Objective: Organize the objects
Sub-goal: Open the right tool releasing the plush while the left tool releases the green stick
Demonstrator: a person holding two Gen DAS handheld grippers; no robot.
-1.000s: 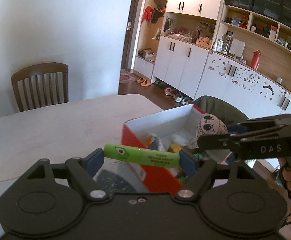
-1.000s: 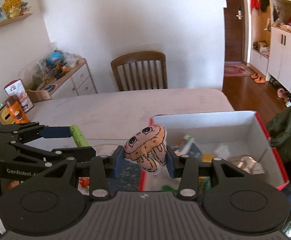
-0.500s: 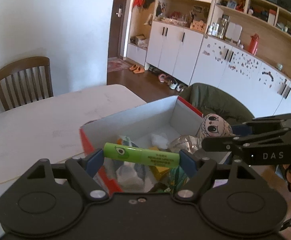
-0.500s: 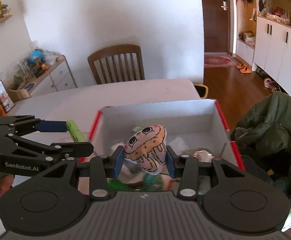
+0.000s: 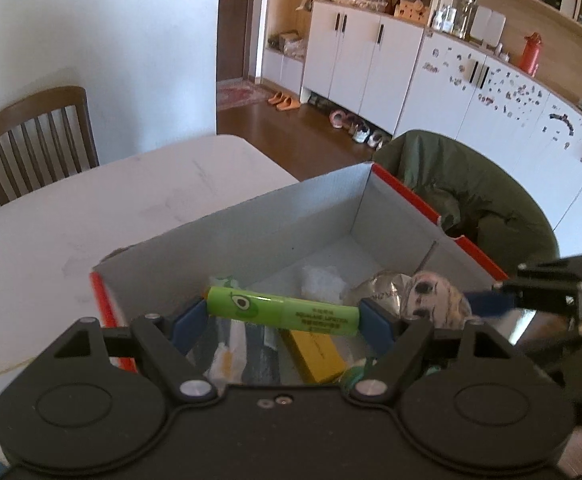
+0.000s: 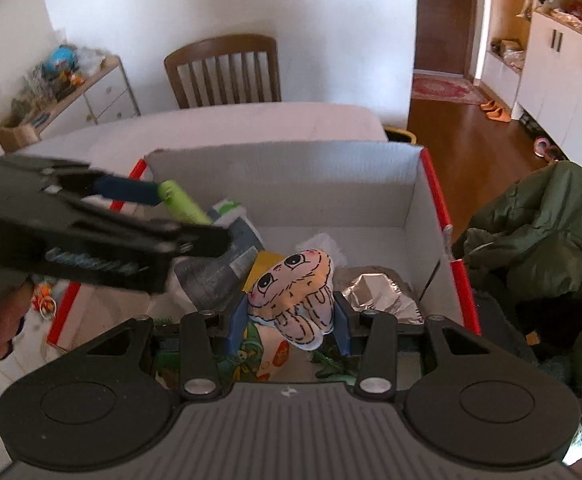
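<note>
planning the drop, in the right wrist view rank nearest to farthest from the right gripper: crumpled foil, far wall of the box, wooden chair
1. Crumpled foil: in the box, just right of the right gripper, which holds the cartoon-face toy.
2. Far wall of the box: straight ahead, past the contents.
3. Wooden chair: across the table, by the white wall.

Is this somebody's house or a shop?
Most likely a home, a dining room by the hallway: a wooden chair at a table, shoes on the floor by white cupboards, and a box of odds and ends.
</note>
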